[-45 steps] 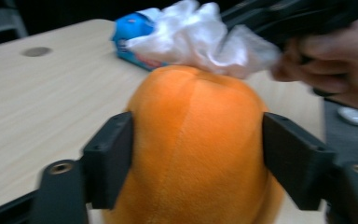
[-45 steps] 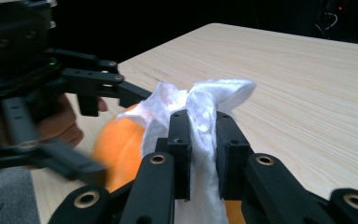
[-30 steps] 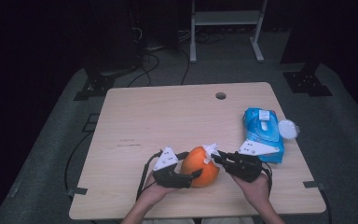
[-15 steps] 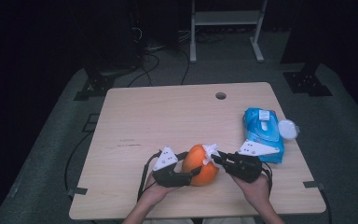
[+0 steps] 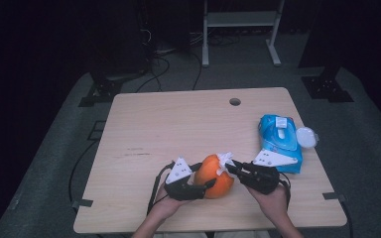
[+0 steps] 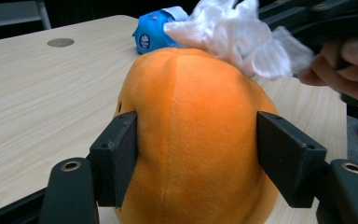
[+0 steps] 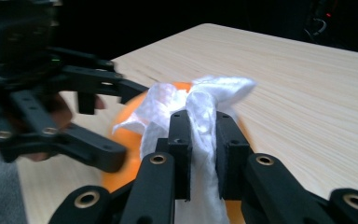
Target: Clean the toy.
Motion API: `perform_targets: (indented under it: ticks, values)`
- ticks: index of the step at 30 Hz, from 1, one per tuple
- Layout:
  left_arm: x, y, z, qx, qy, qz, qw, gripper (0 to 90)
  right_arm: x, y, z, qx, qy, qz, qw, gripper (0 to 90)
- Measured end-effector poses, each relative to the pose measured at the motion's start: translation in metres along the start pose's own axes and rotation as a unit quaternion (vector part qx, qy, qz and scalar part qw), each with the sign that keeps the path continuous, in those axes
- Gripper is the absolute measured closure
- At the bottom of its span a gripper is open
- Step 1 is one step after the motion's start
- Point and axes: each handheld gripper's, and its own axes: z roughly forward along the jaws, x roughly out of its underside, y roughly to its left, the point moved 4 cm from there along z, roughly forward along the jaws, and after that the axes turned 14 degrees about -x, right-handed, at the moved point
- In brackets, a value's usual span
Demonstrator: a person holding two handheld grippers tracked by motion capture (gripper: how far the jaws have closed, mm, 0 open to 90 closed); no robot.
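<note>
1. Your left gripper (image 5: 198,184) is clenched on the orange plush ball (image 5: 215,176), one jaw on each flank. It sits near the table's (image 5: 178,129) near edge, about mid-width.
2. Your right gripper (image 7: 200,140) pinches a crumpled white wipe (image 7: 200,100) between its jaws and presses it to the ball's top.
3. The ball looks soft and light; it will dent, so hold the sides gently.
4. The wipe is limp and probably damp, though that is hard to tell.
5. The blue wipe pack (image 5: 280,141) lies just right of your right hand, with a white lid (image 5: 306,136) beside it.
6. Left and far table areas are open; the near edge is close.
</note>
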Motion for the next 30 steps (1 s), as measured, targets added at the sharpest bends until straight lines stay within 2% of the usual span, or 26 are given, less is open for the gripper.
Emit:
perform_targets:
  ticks: [3, 5, 9, 11, 13, 15, 16, 18, 21, 23, 26, 28, 30]
  values:
    - [0.001, 0.000, 0.000, 0.003, -0.001, 0.000, 1.0000, 32.0, -0.004, 0.016, 0.010, -0.025, 0.012, -0.021, 0.9994, 77.7]
    - [0.002, -0.001, 0.000, 0.004, -0.001, 0.002, 1.0000, 32.0, -0.006, 0.019, 0.013, -0.026, 0.017, -0.030, 0.9991, 77.7]
    - [0.001, -0.004, -0.001, 0.014, -0.003, 0.010, 0.9999, 32.1, -0.005, 0.001, 0.002, -0.001, 0.007, -0.010, 0.9999, 77.7]
    - [-0.001, -0.005, -0.003, 0.022, -0.002, 0.024, 0.9995, 30.8, 0.000, -0.007, -0.003, 0.006, 0.006, 0.004, 0.9999, 77.7]
    - [-0.004, -0.003, -0.004, 0.018, -0.002, 0.028, 0.9994, 26.1, 0.001, -0.008, -0.005, 0.005, 0.007, 0.006, 0.9999, 77.7]
    - [-0.003, 0.001, -0.002, 0.014, 0.007, 0.017, 0.9997, 20.7, 0.000, -0.007, -0.004, 0.004, 0.009, 0.003, 0.9999, 77.7]
    - [-0.001, 0.001, -0.001, 0.017, 0.012, 0.015, 0.9997, 21.0, 0.000, -0.006, -0.003, -0.001, 0.007, 0.006, 1.0000, 77.7]
    - [0.003, -0.002, 0.001, 0.017, 0.009, 0.019, 0.9996, 25.0, -0.001, 0.002, 0.001, -0.004, 0.011, -0.004, 0.9999, 77.7]
    - [0.003, -0.007, 0.003, 0.018, 0.010, 0.022, 0.9996, 29.2, -0.004, 0.017, 0.008, -0.029, 0.013, -0.019, 0.9993, 77.6]
    - [0.003, -0.008, 0.002, 0.018, 0.010, 0.026, 0.9994, 30.4, -0.005, 0.018, 0.011, -0.029, 0.017, -0.023, 0.9992, 77.7]
    - [0.002, -0.008, -0.001, 0.030, 0.008, 0.039, 0.9988, 30.4, -0.005, 0.005, 0.003, -0.014, 0.007, -0.006, 0.9999, 77.6]
    - [0.000, -0.008, -0.002, 0.036, 0.003, 0.040, 0.9986, 28.7, -0.003, -0.005, -0.003, 0.003, 0.007, -0.001, 1.0000, 77.6]
    - [-0.002, -0.005, -0.001, 0.031, 0.006, 0.034, 0.9989, 24.5, 0.000, -0.009, -0.006, 0.006, 0.003, 0.007, 0.9999, 77.7]
